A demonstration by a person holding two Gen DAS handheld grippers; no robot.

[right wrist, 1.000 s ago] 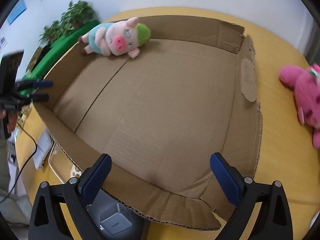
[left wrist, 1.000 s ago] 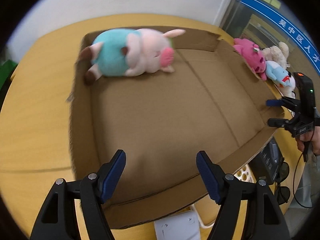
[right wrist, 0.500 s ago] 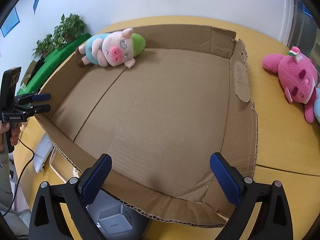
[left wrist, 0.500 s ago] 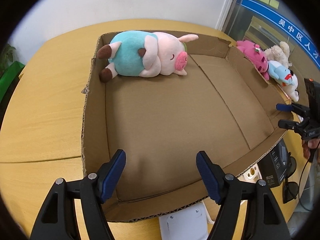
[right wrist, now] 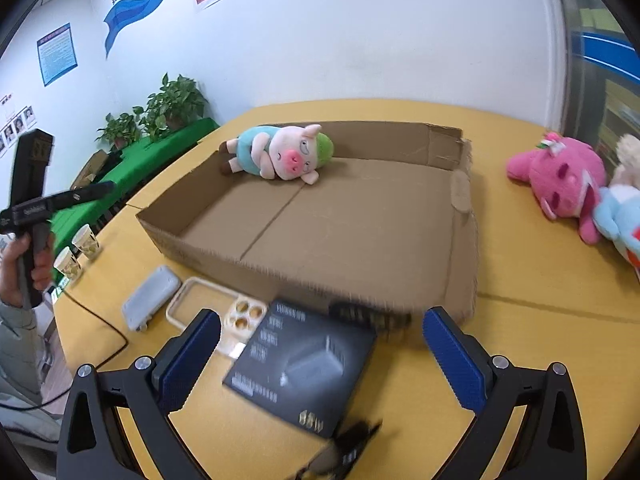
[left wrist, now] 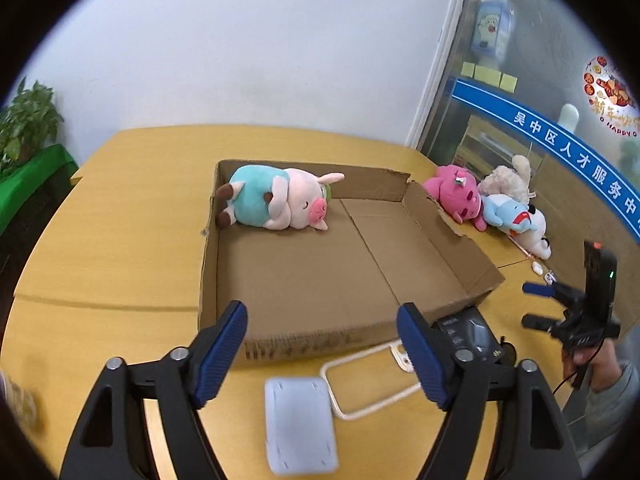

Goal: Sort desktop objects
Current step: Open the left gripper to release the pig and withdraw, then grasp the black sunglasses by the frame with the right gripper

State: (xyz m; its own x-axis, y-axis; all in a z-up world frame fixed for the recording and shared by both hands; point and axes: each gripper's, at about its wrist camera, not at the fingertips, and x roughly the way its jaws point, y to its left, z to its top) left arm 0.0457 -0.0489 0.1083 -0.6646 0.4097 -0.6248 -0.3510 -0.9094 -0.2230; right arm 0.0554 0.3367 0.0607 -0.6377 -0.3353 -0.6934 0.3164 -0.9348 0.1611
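1. Left wrist view: the left gripper [left wrist: 320, 344] hangs above the near table edge, its blue-padded jaws opening and nothing between them. Below it lies a flat pale-grey plastic case [left wrist: 300, 424], beside a cream loop-shaped frame [left wrist: 360, 384].
2. Right wrist view: the right gripper [right wrist: 320, 360] stands wide and empty over a black printed carton [right wrist: 304, 372]; the dark object at the bottom edge is too blurred to identify.
3. One plush pig in a teal shirt [right wrist: 280, 154] lies in the far corner of the shallow brown cardboard tray [right wrist: 464, 216]. The pink plush toy [right wrist: 560, 176] and the pale-blue plush toy [right wrist: 620, 220] lie on the yellow wooden table [right wrist: 540, 340], outside the tray's right wall.
4. Step in hand, judged: between placements, choosing the next item.
5. Next move probably calls for reaching the right gripper to the pink plush, closing on its soft body, then lifting clear over the tray's ragged wall.
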